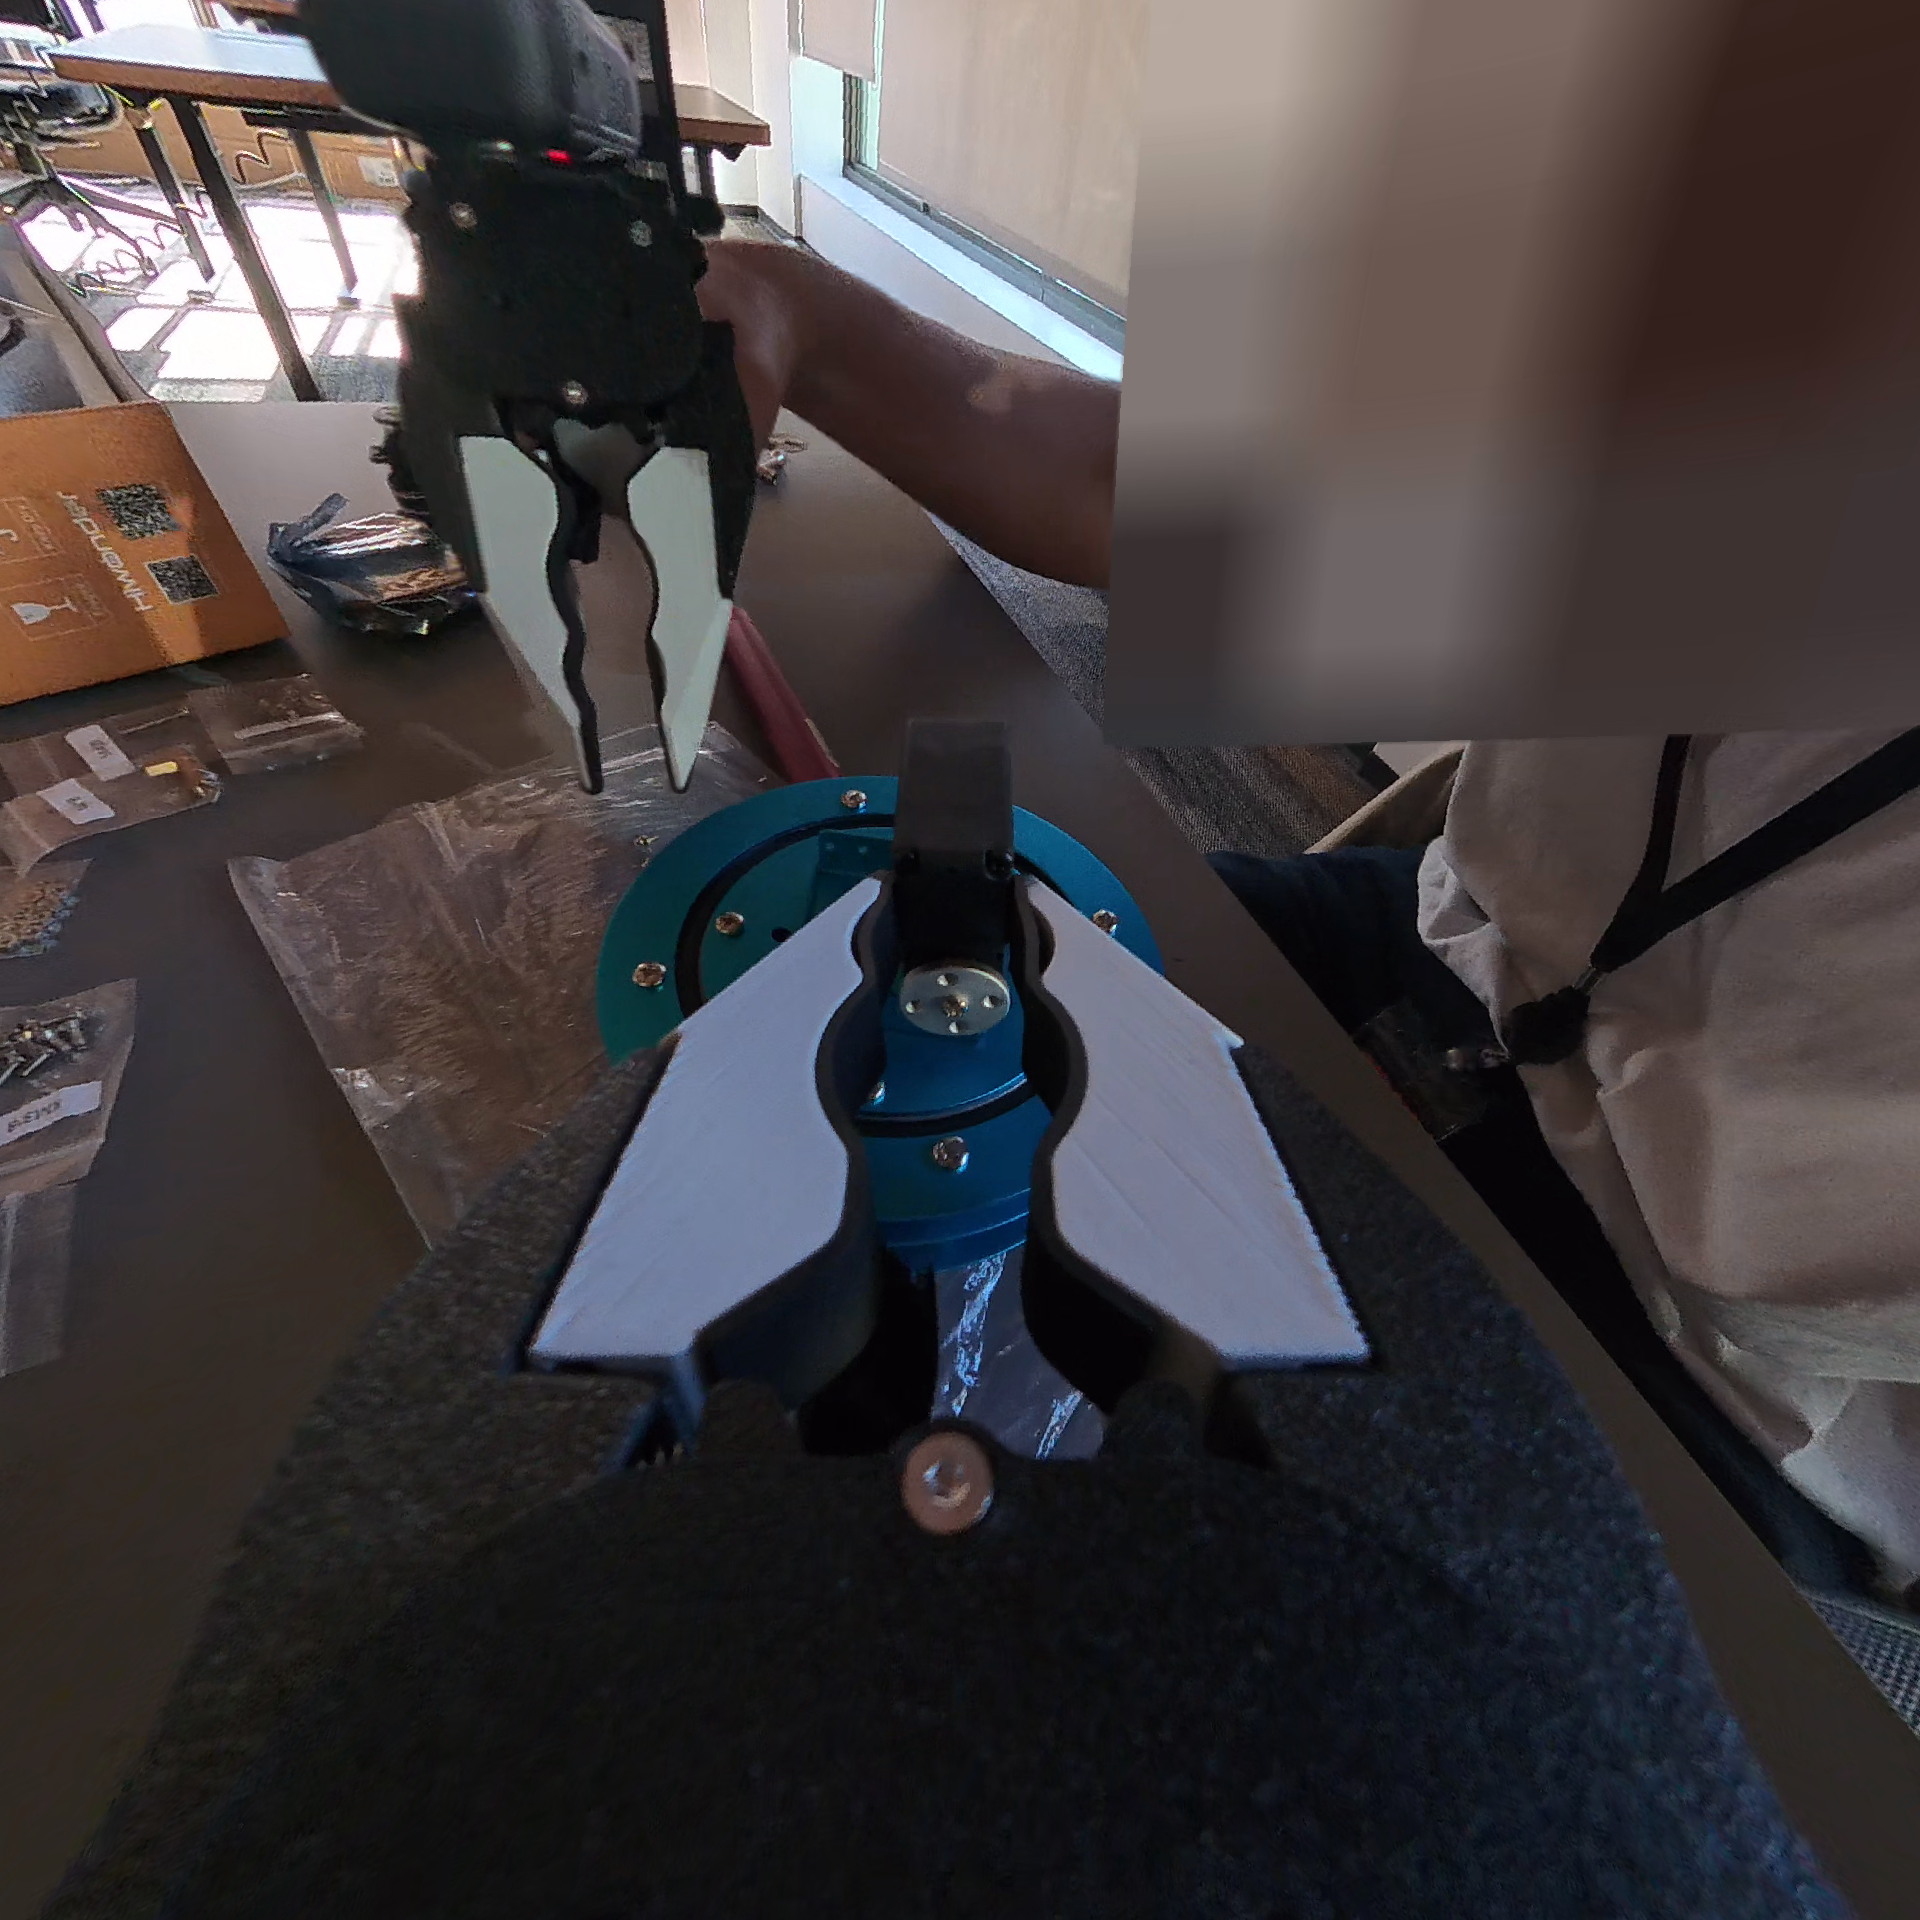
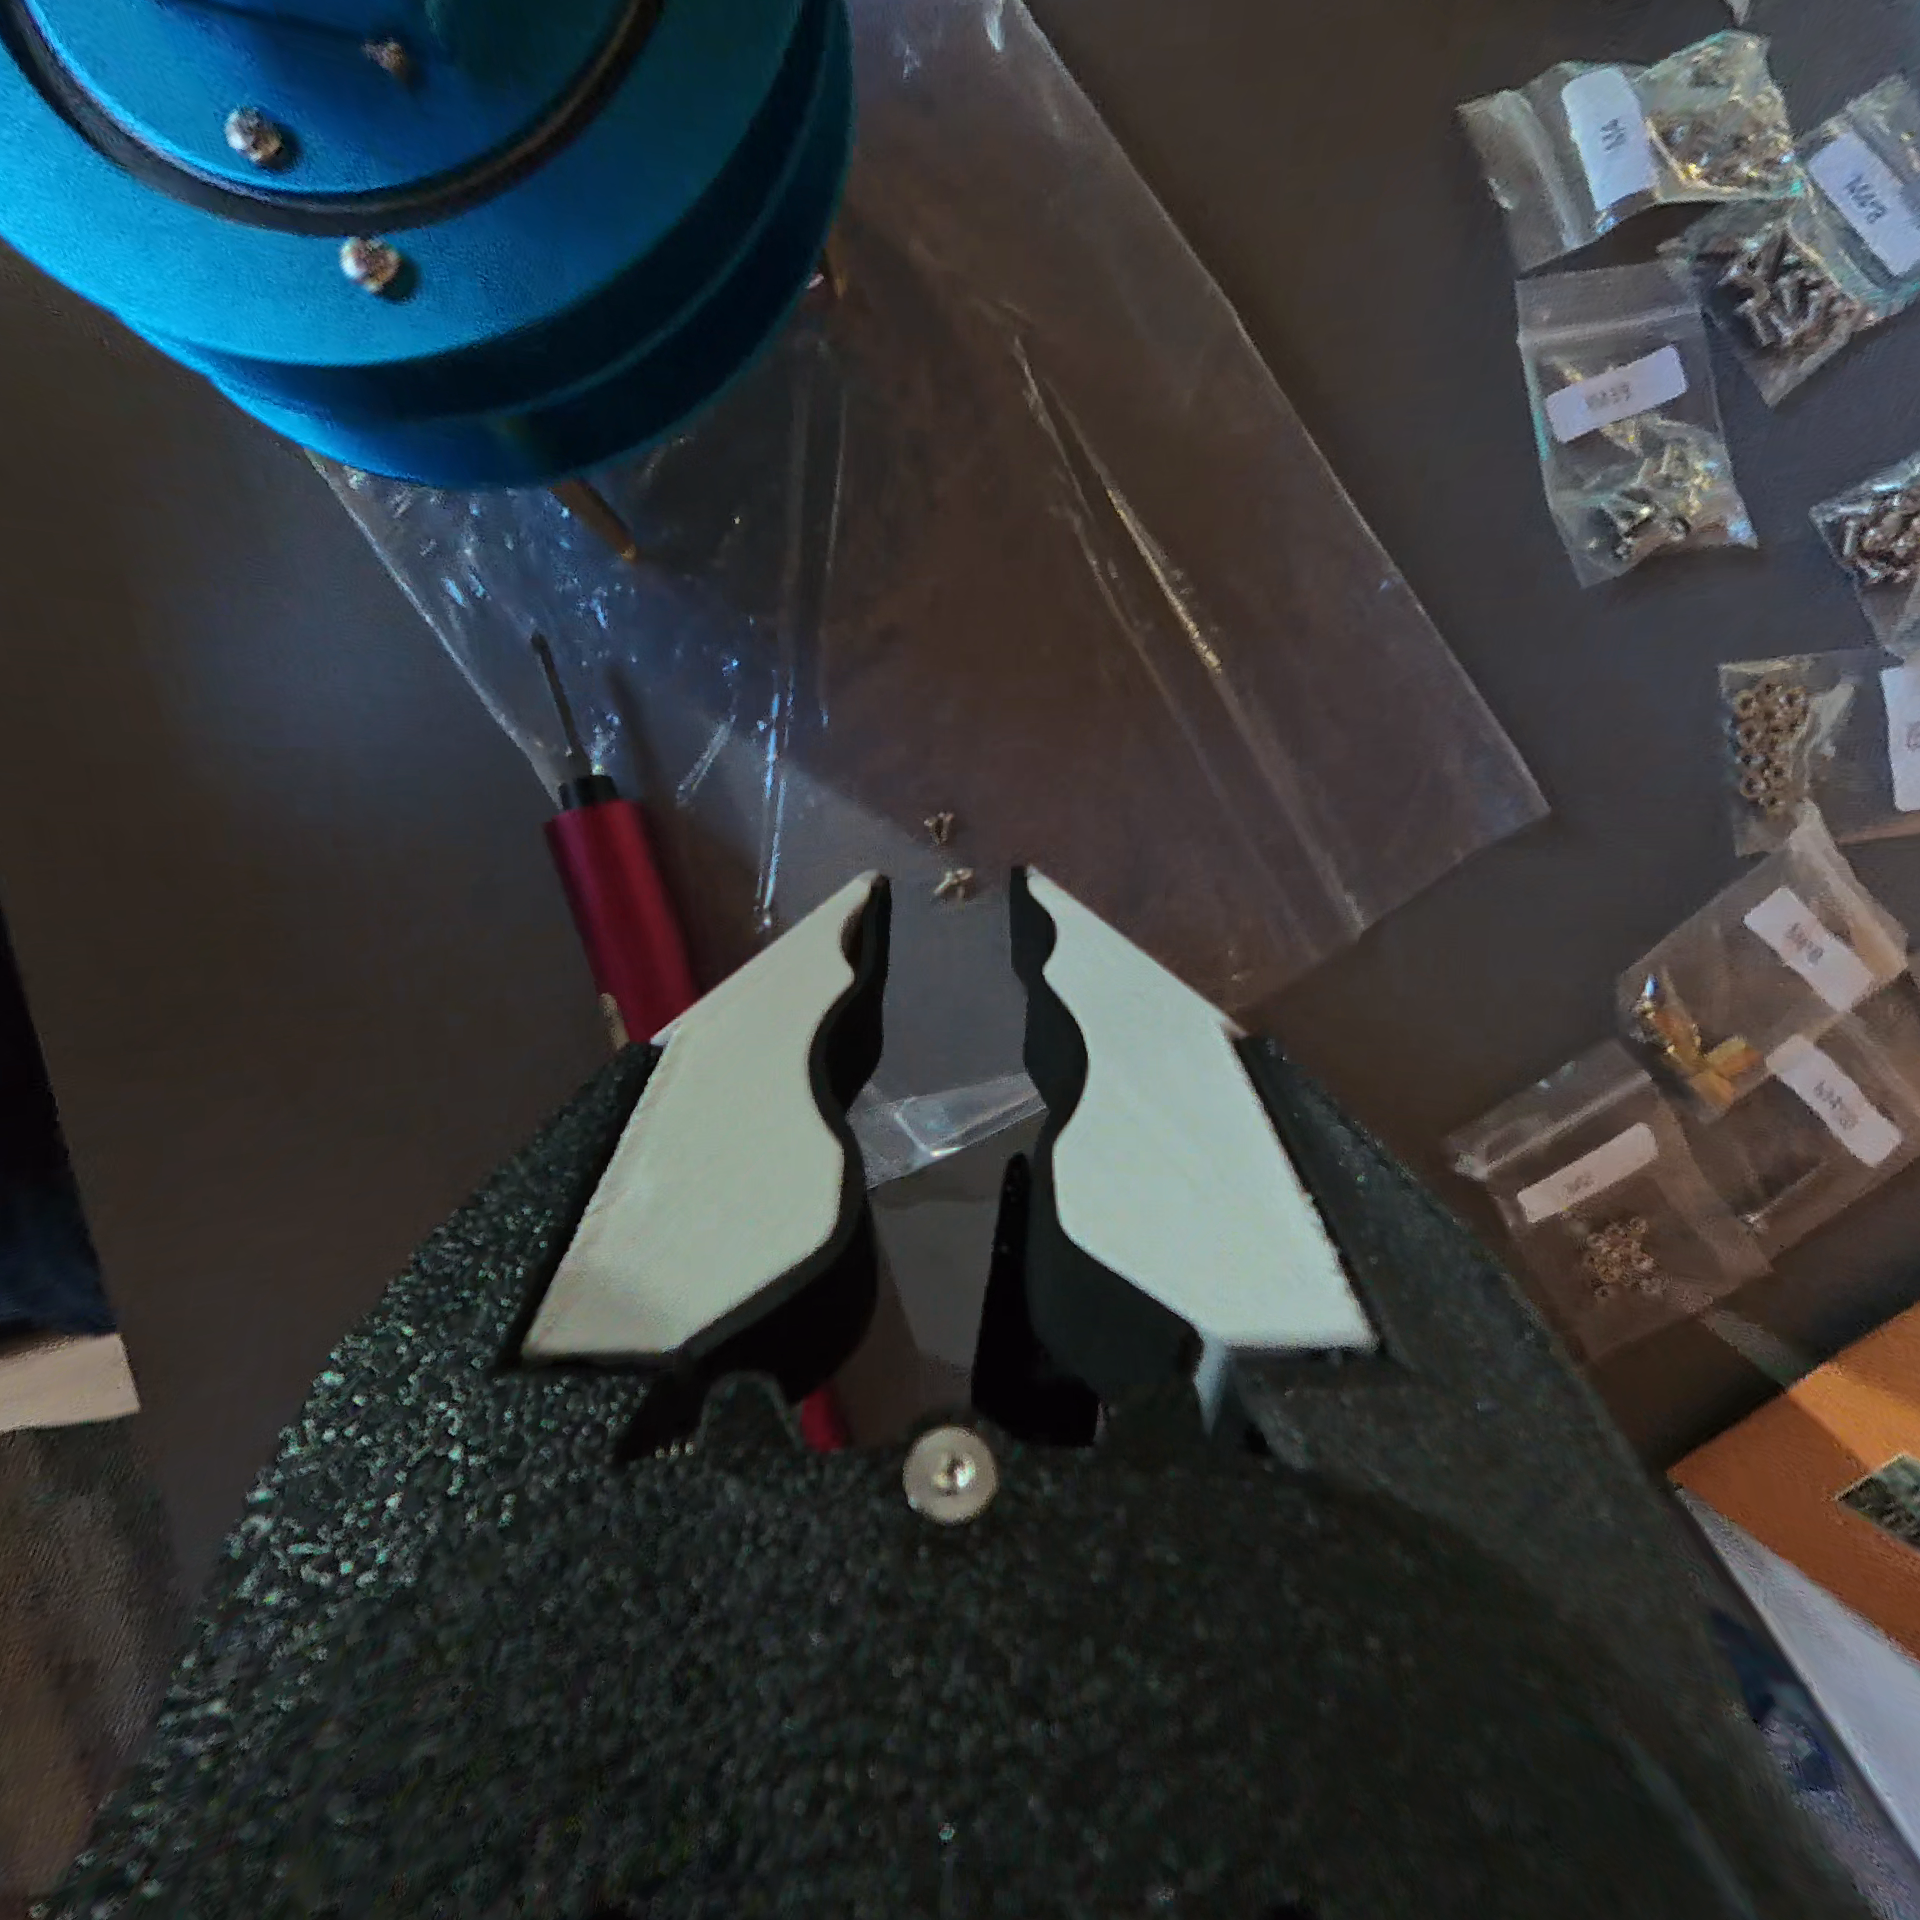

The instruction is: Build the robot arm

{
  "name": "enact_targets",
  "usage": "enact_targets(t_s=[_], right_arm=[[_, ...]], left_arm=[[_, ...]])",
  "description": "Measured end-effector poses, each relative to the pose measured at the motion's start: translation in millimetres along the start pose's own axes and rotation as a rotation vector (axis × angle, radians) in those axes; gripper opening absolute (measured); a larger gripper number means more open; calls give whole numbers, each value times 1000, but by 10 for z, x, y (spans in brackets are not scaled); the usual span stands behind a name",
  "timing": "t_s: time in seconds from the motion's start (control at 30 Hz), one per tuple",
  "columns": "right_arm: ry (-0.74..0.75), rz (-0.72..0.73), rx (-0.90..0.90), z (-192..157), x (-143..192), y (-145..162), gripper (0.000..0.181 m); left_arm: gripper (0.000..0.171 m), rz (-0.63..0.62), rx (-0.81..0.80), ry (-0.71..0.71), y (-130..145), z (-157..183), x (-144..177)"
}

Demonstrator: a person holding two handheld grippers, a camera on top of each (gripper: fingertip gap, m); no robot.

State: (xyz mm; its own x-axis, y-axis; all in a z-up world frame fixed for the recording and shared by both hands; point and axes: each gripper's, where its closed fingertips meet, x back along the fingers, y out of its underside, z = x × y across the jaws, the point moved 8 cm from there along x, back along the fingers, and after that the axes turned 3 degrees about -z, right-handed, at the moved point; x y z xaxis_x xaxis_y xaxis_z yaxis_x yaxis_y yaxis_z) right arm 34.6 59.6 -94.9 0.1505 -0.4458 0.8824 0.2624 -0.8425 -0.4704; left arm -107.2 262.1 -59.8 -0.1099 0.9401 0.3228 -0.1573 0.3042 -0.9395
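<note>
Nearby, red screwdriver (image 2: 623, 935) lies beside right tongs (image 2: 951, 883).

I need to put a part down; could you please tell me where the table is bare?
Bare table lies left of the red screwdriver, below the blue round base. Crowded: small hardware bags to the right, the clear plastic sheet with loose screws mid-table.

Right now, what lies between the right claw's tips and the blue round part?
In the right wrist view, two loose screws on a clear plastic bag lie between the open right claw and the blue round part.
</note>
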Motion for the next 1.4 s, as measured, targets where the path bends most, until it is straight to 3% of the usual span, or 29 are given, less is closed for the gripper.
enact_targets(t_s=[0.23, 0.47, 0.6, 0.7, 0.77, 0.9, 1.07, 1.17, 1.4], right_arm=[[-8, 89, -52, -71, -56, 78, 17], [-263, 215, 125, -205, -225, -374, 12], [-371, 351, 143, -204, -190, -424, 12], [-320, 377, 144, -210, -110, -289, 13], [-261, 484, 153, -215, -2, -272, 11], [-299, 635, 150, -285, 178, -379, 12], [-243, 549, 183, -425, 37, -613, 13], [-287, 491, 120, -417, -70, -723, 12], [-215, 393, 85, -485, -42, -814, 11]], left_arm=[[20, 2, 0, -7, 8, -4, 11], [19, -13, 5, -4, -2, 1, 16], [19, -10, 10, -2, 1, -3, 19], [19, -9, 13, 1, 0, -4, 15], [20, -6, 18, 7, 1, -8, 12], [21, -5, 29, 12, 5, -22, 2], [19, -10, 28, 2, 14, -23, -1], [19, -11, 28, 2, 14, -22, 0], [19, -8, 22, -1, 17, -18, -1]])
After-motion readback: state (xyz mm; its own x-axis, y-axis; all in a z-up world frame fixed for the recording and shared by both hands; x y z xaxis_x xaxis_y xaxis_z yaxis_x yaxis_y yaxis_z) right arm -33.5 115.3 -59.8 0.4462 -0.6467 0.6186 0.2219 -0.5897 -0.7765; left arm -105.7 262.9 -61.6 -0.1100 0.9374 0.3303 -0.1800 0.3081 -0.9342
